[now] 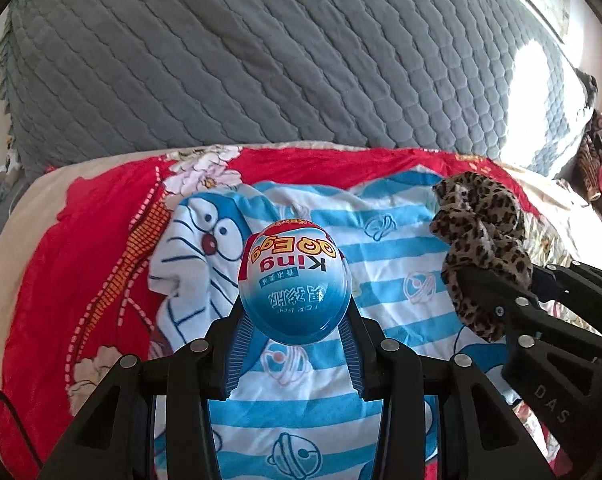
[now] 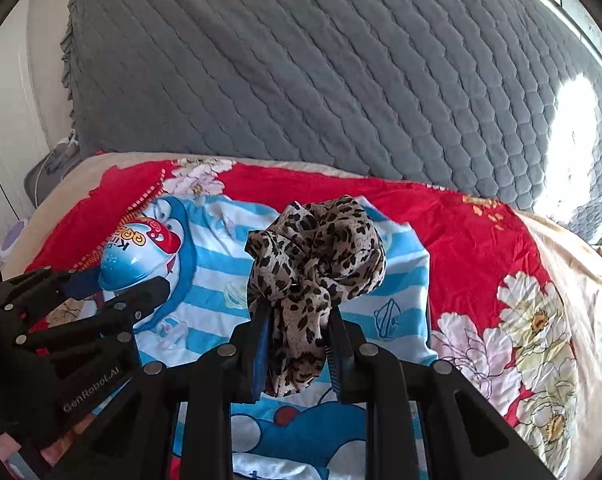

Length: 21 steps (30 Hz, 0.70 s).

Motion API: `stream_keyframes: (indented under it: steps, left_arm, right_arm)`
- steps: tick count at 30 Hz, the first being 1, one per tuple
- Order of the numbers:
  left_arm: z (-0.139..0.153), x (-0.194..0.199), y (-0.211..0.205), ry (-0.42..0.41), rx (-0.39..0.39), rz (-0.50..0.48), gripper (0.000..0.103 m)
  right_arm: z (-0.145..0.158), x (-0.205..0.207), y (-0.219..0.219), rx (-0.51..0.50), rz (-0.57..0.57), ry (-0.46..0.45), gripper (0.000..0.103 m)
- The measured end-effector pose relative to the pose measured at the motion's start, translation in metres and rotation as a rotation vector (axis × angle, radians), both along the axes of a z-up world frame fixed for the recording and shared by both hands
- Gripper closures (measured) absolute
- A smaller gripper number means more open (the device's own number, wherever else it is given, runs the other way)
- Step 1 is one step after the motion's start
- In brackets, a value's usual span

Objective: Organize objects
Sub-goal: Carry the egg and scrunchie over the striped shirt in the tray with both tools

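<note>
My left gripper (image 1: 294, 312) is shut on a blue, white and red toy egg (image 1: 294, 280) and holds it above a blue-and-white striped cartoon cloth (image 1: 381, 264). The egg also shows at the left of the right wrist view (image 2: 139, 258), held in the left gripper (image 2: 117, 292). My right gripper (image 2: 297, 320) is shut on a leopard-print scrunchie (image 2: 317, 256), held above the same striped cloth (image 2: 213, 280). In the left wrist view the scrunchie (image 1: 481, 240) and the right gripper (image 1: 497, 300) are at the right.
The striped cloth lies on a red floral quilt (image 2: 481, 248) over a bed. A grey quilted cover (image 2: 321, 72) rises behind. A pile of clothes (image 1: 601, 160) sits at the far right, and a small appliance (image 2: 49, 168) at the left edge.
</note>
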<state>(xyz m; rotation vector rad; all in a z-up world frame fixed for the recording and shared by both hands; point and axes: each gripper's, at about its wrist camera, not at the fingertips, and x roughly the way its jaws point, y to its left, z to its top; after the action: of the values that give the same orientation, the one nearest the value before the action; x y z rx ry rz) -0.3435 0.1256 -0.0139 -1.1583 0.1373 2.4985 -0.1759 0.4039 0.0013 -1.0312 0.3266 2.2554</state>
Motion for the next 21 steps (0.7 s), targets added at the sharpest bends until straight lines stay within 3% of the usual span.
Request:
stream_keyframes:
  steps: [21]
  left_arm:
    - [-0.052, -0.008, 0.021, -0.085, -0.072, -0.002, 0.059]
  right_arm:
    - [-0.052, -0.008, 0.017, -0.085, -0.011, -0.089, 0.078]
